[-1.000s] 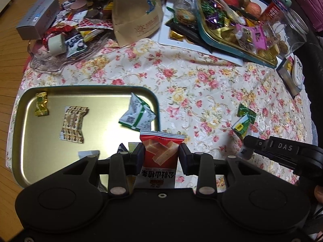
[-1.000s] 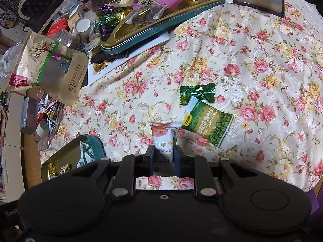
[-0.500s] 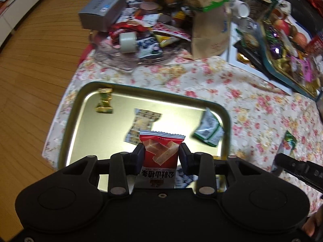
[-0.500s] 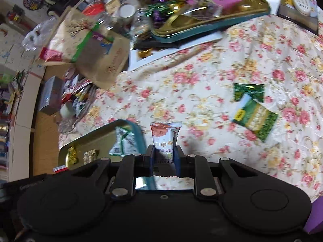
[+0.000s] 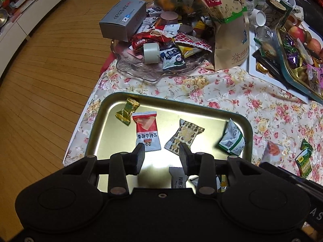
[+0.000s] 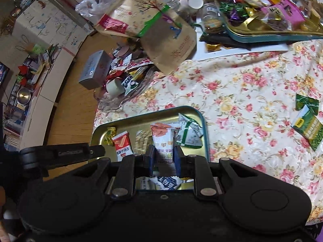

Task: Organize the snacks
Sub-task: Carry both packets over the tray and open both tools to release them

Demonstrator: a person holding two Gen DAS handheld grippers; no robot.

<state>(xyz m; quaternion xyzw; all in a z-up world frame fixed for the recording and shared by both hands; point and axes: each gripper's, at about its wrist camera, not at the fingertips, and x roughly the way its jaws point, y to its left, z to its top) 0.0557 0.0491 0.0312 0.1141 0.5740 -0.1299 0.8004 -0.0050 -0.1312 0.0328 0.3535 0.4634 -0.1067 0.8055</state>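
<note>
My left gripper (image 5: 161,148) hangs over the gold tray (image 5: 113,141), its jaws opening, with nothing between them. A red and white packet (image 5: 146,133) lies flat on the tray just ahead of the fingertips. Near it lie a gold candy (image 5: 127,111), a patterned packet (image 5: 183,136) and a green and white packet (image 5: 232,139). My right gripper (image 6: 164,151) is shut on a white packet with a red top (image 6: 163,137), held upright above the tray's (image 6: 149,111) right part. The red packet (image 6: 122,143) shows there too.
Two green packets (image 6: 306,125) lie on the floral cloth right of the tray. Behind it stand a glass dish of snacks (image 5: 161,68), a grey box (image 5: 123,20), a brown paper bag (image 5: 228,30) and a second full tray (image 5: 298,66). Wooden floor drops off at left.
The left gripper has let go of the red packet, which now lies on the tray, and its jaws stand wider. The right gripper has carried its white packet left, over the tray.
</note>
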